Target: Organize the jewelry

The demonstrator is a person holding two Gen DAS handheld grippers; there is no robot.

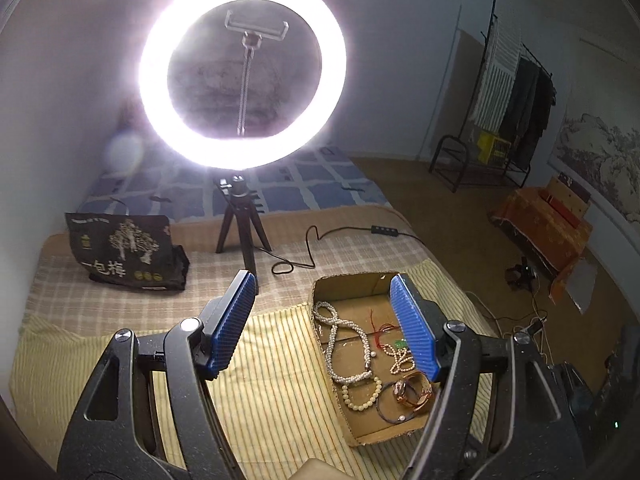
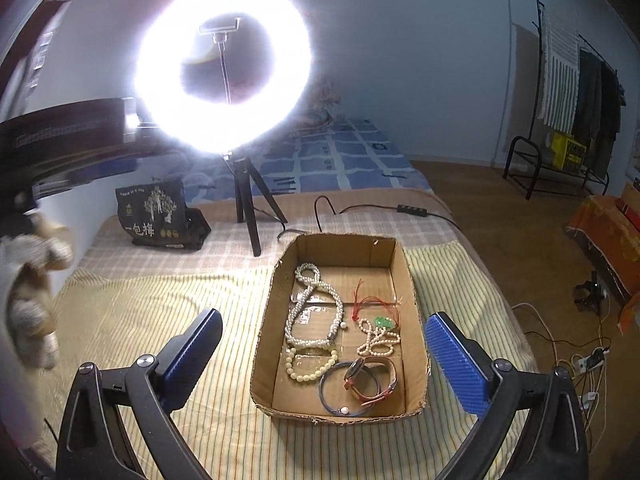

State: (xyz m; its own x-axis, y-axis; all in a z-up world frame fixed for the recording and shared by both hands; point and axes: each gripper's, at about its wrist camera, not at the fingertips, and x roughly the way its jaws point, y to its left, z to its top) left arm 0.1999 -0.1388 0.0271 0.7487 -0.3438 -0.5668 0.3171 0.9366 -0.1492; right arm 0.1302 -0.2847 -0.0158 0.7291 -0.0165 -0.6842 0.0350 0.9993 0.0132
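Nearest the lens in the left wrist view, the left tongs (image 1: 324,324) are seen spread wide with nothing held between the blue ribbed pads (image 1: 230,324); the right-hand pad overlaps the far right side of a shallow cardboard box (image 1: 320,344), though whether it touches the box cannot be told. Inside the box a long pearl necklace (image 1: 340,344), a pale bead bracelet (image 1: 362,394), a red cord with a green pendant (image 1: 384,330) and a brown-strapped watch (image 1: 414,392) are laid out. The box is set on a yellow striped cloth (image 1: 264,384) spread over a bed, and a glaring ring light (image 1: 242,76) on a small tripod is stood behind it beside a dark printed bag (image 1: 124,252). From the right wrist view, the right tongs (image 2: 324,356) are likewise shown wide open and empty, with the box (image 2: 264,344) framed between the two pads (image 2: 456,364) but lying beyond them on the cloth. A blue bangle (image 2: 332,398) is seen under the watch (image 2: 372,380) at the near end. At the left edge a blurred gloved hand (image 2: 36,312) is visible.
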